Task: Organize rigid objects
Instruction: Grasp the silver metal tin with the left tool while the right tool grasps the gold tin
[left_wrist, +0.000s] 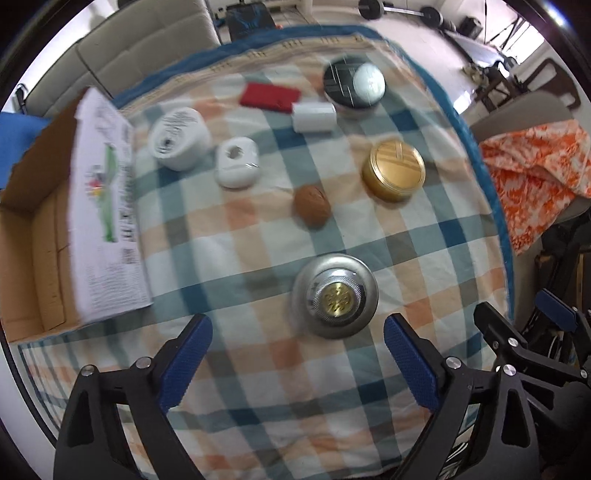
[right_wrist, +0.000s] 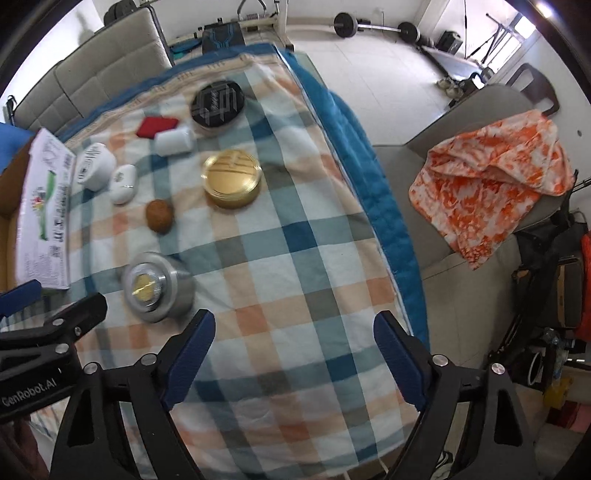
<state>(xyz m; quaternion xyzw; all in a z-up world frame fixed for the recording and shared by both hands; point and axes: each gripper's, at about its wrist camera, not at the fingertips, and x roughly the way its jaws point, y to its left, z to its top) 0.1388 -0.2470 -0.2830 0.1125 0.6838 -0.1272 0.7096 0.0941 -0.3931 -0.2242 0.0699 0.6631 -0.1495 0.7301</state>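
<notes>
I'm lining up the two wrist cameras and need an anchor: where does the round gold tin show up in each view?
Left wrist view: the gold tin sits right of centre in the upper half, up and right of the brown nut.
Right wrist view: the gold tin sits left of centre in the upper half, again up and right of the brown nut.
Shared landmark: the silver dome-shaped object, nearest the grippers in both.
</notes>
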